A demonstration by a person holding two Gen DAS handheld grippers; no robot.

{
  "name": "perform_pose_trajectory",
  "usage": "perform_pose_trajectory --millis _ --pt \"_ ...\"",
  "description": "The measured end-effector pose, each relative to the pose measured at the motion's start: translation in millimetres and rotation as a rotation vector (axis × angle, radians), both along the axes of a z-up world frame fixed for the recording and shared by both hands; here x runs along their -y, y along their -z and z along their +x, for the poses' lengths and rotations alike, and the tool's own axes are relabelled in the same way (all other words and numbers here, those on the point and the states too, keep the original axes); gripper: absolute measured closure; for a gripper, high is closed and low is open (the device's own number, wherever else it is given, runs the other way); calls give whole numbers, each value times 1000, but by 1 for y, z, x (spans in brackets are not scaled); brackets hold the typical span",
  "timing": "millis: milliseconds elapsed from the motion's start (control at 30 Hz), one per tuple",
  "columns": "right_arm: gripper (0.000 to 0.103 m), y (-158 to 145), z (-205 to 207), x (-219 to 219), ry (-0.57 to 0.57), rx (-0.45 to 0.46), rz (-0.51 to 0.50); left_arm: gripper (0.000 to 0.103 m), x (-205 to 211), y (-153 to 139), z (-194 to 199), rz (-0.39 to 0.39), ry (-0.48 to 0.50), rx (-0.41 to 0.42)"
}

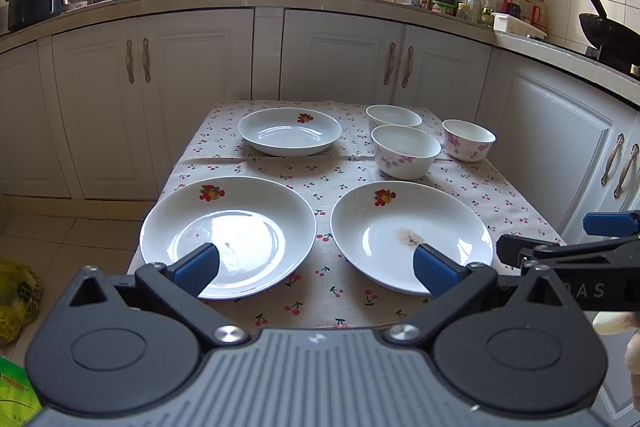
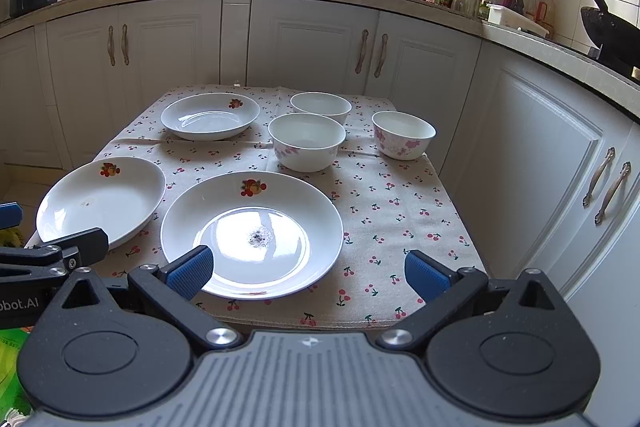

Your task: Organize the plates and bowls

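Three plates and three bowls lay spread on the cherry-print tablecloth (image 2: 400, 211), and the stained plate (image 2: 252, 233) served as the fixed mark for the rest. The right gripper (image 2: 306, 273) hung over the table's near edge just short of that plate, its blue fingers (image 2: 190, 271) spread wide with nothing between them; one finger overlapped the plate's near-left rim in view, the other stood off to its right over bare cloth. The left gripper (image 1: 316, 265) was likewise wide open and empty, straddling the gap between the stained plate (image 1: 410, 237) and the second near plate (image 1: 228, 237) to its left. The far plate (image 2: 210, 115) lay beyond and left of the stained one, the bowls (image 2: 307, 141) beyond and right. The right hand looked nearer; round, the plate offered no long axis, so its near rim seemed the likely entry.
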State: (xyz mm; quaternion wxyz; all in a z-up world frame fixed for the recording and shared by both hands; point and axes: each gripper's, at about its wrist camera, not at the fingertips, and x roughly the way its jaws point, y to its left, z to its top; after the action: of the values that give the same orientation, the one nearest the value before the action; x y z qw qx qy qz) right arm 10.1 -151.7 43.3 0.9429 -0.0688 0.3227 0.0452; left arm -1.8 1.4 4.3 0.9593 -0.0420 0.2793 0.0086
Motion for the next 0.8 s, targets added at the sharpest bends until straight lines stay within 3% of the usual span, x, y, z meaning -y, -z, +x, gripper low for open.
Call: perform_pose_trajectory --millis 800 --pt "0 -1 -2 0 0 5 -7 1 1 1 0 1 0 2"
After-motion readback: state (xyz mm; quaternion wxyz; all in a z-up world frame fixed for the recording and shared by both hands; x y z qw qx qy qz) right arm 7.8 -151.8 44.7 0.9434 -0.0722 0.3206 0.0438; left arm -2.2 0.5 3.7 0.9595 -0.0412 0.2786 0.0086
